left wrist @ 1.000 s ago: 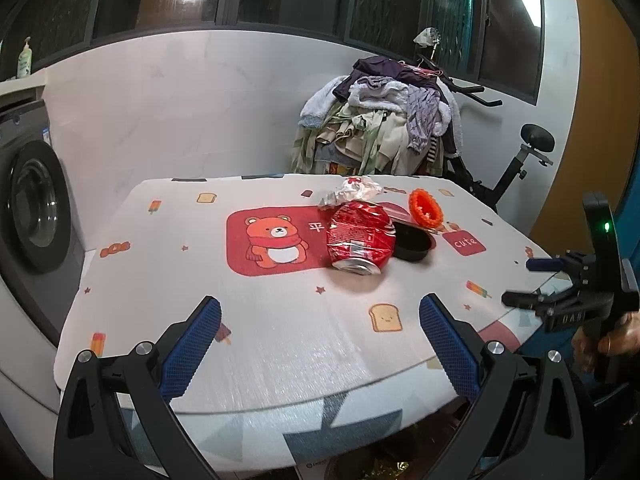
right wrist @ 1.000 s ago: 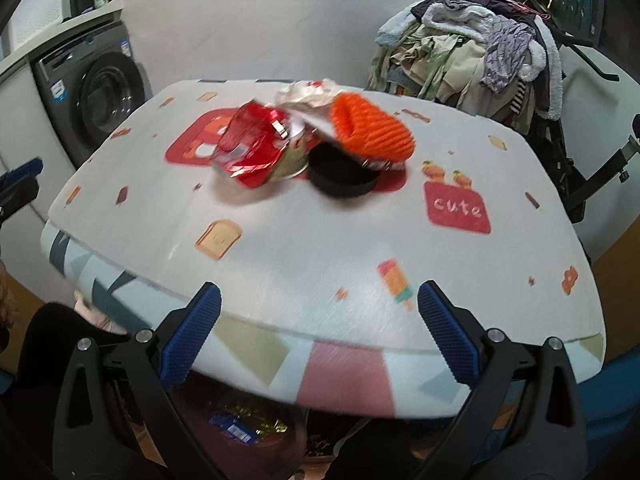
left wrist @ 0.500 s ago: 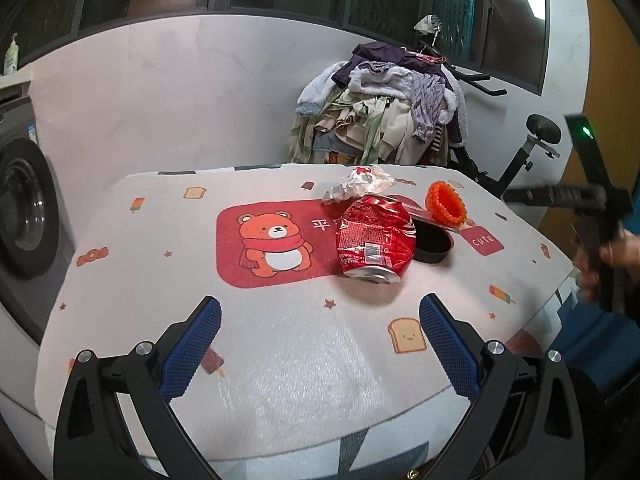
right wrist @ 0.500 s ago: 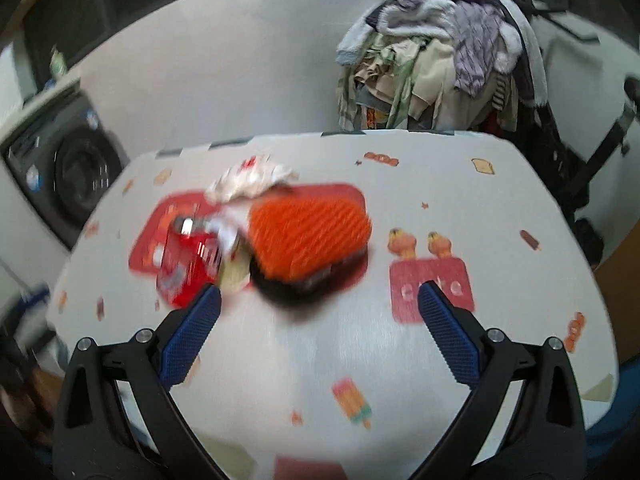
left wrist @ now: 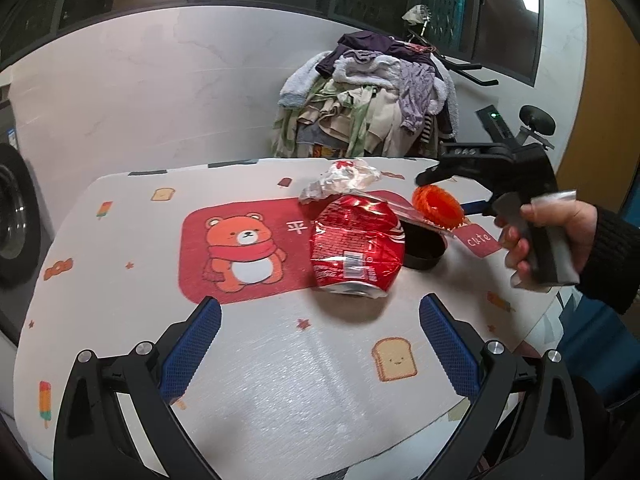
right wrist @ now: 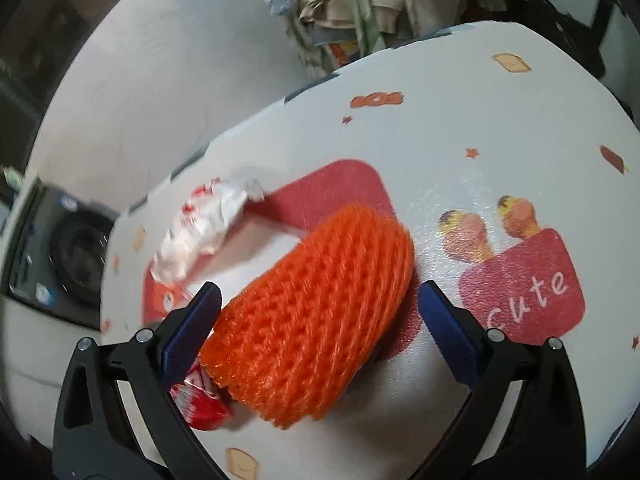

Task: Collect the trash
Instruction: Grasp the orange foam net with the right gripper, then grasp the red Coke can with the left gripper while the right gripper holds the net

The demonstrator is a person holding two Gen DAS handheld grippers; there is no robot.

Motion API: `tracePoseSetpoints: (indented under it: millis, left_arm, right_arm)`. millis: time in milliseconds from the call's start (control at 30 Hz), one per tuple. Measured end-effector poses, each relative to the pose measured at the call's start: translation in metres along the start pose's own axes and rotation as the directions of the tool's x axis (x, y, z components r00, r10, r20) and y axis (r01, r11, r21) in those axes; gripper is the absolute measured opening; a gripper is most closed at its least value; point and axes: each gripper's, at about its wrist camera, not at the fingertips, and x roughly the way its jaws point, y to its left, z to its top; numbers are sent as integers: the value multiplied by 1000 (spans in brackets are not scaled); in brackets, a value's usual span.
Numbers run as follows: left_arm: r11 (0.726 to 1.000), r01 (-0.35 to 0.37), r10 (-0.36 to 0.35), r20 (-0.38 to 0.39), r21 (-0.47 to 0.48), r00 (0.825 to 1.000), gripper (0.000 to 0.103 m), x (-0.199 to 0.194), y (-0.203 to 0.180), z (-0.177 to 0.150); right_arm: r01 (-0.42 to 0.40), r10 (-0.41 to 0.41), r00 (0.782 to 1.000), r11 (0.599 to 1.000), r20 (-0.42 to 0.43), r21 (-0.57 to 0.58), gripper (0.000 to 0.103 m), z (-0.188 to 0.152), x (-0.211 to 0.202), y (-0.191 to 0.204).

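Left wrist view: I've crept in over the near edge of the table (left wrist: 120,208). The crushed can (left wrist: 356,246) now sits closer ahead of my left claw (left wrist: 320,344), whose jaws stand wide apart with nothing between them. Can lies mid-table on the red bear patch, black lid (left wrist: 424,246) touching its right side, crumpled wrapper (left wrist: 340,178) just behind it. Orange foam net (left wrist: 438,206) rests on the lid's far rim. The right claw has swung in from the table's right edge; one fingertip (left wrist: 426,178) hangs just above the net, a hand (left wrist: 544,236) on the grip.

Right wrist view: the right claw (right wrist: 320,324) has come much nearer. The net (right wrist: 312,316) now fills the gap between the jaws. They have just begun closing but remain apart; no pad presses it yet, I judge. First pickup looks imminent; nothing collected so far.
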Motion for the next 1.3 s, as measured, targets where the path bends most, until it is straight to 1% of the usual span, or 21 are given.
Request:
tracePoseSetpoints:
  millis: [33,67,133,167,200,233,267,367,433,500,567,633,700,800,833,900,1000,1100,1167,1233,1300]
  left_arm:
    - [1000,2,-2,-2,3,1000,97,2,-2,0]
    - [1000,5,-5,-4,4,1000,97,3,-3,0]
    - [1000,15,-15,-10,-1,1000,97,6,-6,0]
    - [1000,19,-19,-12,-3,1000,97,8,-7,0]
    - [1000,22,-22,-14,-3,1000,97,8,-9,0]
    - [1000,25,-25,-16,-2,1000,97,10,-11,0]
    - [1000,27,-27,-19,0,999,97,11,-12,0]
    - [999,39,-38,-39,17,999,97,19,-17,1]
    - [998,59,-58,-59,27,997,97,28,-20,3]
    - [997,72,-70,-83,27,994,97,38,-22,6]
    - [996,85,-81,-116,28,990,97,52,-24,12]
    - [994,104,-98,-136,41,986,97,64,-27,21]
    - [992,122,-116,-136,37,984,97,72,-24,31]
    - [989,146,-149,-167,-28,975,97,91,-10,46]
    - [989,139,-144,-181,-40,973,97,98,-5,49]
    - [988,145,-151,-194,-48,969,97,108,1,50]
    - [981,172,-188,-240,-86,952,97,128,8,49]
    - [977,179,-204,-264,-116,943,97,142,12,46]
    - [981,170,-191,-286,-96,939,97,150,7,41]
    - [986,163,-166,-305,-37,938,97,155,-4,35]
    - [986,167,-158,-319,1,935,97,159,-12,30]
  right_arm:
    - [-19,19,1000,1000,2,-14,76,-2,-1,2]
    - [-26,26,1000,999,3,-23,72,-2,-3,2]
    - [-42,43,999,998,27,-37,50,-8,-15,2]
    - [-48,50,998,998,35,-41,44,-8,-20,0]
    - [-61,64,997,997,47,-49,35,-10,-28,0]
    - [-71,75,995,996,67,-56,30,-12,-37,-1]
    - [-78,84,992,995,90,-62,28,-13,-46,-2]
    - [-79,93,982,992,161,-96,26,-21,-73,-7]
    - [-62,87,973,991,212,-120,26,-33,-90,-13]
    - [-60,89,968,990,234,-128,26,-42,-97,-20]
    - [-54,87,963,990,254,-133,26,-60,-104,-27]
    - [-51,87,961,989,262,-142,26,-75,-106,-32]
    - [-46,85,962,987,258,-155,26,-92,-106,-37]
    - [-51,87,966,987,244,-150,26,-106,-105,-44]
    - [-50,85,967,988,239,-147,26,-109,-104,-48]
    - [-47,82,968,988,235,-147,26,-115,-104,-51]
    - [-48,83,969,987,234,-153,26,-119,-105,-55]
    - [-51,88,968,986,234,-157,26,-120,-104,-56]
    - [-52,88,968,986,234,-157,26,-120,-104,-56]
    - [-50,87,969,986,233,-160,26,-120,-103,-56]
    - [-46,84,970,985,230,-166,26,-120,-102,-56]
